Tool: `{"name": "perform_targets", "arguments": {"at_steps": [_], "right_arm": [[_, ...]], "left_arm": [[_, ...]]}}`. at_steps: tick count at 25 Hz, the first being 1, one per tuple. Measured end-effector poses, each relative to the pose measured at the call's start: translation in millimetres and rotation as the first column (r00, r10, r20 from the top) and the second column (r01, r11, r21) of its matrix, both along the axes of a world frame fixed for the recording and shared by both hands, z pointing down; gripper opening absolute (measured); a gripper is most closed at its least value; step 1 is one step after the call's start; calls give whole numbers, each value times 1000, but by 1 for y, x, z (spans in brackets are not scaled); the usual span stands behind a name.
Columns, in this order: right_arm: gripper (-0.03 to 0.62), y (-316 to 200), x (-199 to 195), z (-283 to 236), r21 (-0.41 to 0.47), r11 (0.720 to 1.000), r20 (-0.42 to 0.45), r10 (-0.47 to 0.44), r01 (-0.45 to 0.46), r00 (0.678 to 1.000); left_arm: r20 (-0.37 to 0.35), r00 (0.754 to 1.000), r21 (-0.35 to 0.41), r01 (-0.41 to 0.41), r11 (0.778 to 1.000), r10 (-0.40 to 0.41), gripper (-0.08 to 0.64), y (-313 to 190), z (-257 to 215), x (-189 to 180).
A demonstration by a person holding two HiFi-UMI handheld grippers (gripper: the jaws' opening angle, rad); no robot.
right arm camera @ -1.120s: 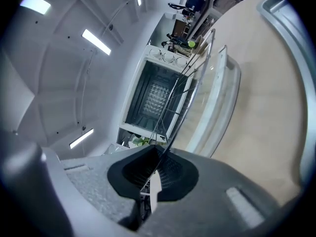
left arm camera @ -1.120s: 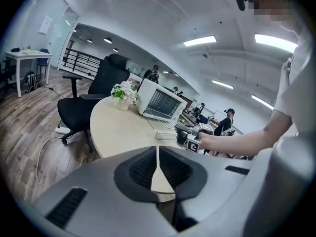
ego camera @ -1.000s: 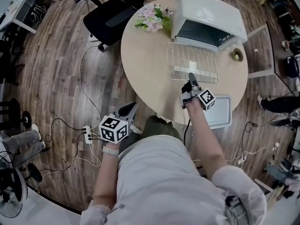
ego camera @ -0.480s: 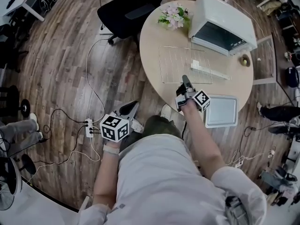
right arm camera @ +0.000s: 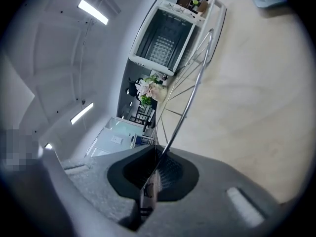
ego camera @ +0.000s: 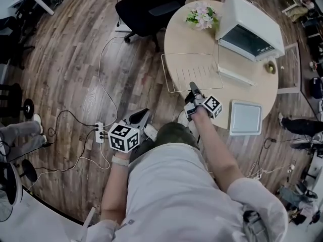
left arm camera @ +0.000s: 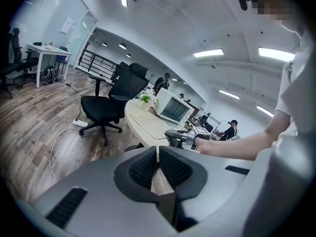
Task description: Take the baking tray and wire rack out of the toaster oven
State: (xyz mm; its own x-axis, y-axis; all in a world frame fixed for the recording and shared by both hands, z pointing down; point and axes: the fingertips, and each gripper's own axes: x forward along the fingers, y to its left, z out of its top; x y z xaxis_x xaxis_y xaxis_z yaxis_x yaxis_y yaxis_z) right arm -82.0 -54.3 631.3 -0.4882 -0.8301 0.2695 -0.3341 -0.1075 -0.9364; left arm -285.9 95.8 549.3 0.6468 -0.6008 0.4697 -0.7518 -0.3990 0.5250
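So the right gripper (ego camera: 192,88), pinched on the wire rack (ego camera: 194,70), has dragged it from the toaster oven (ego camera: 250,26) to the table (ego camera: 222,92)'s left edge, and the baking tray (ego camera: 246,117) sits out lower right.

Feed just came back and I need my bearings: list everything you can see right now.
wire rack: one, silver, overhanging the table's left edge
baking tray: one, grey, near right edge of the table
toaster oven: one, white, far right of the table
flowers: one bunch, pink and white, left of the toaster oven
table: one, round, beige
office chair: one, black, beyond the table
power strip: one, white, on the floor with cables
left hand-held gripper: grey, jaws together, empty, low at the person's left
right hand-held gripper: grey, shut on the wire rack's near edge
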Motion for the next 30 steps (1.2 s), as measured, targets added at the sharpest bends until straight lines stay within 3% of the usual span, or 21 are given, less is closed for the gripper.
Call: {"name": "perform_targets", "arguments": {"at_steps": [6,19,30], "right_arm": [[8,7,-8,20,-58,998,-14,-33,32,999],[28,7,23,38,-142,990,-34,17,-22,999],[121,25,48,56,-228,973,-240,-88,32,967]], "left_arm": [[-7,1000,-17,6,1000,-6,2,9,8,-7],[-13,999,-55,-30,998,29,2,11,22,9],[-21,997,-64,-69,996,68,2,16,26,24]]}}
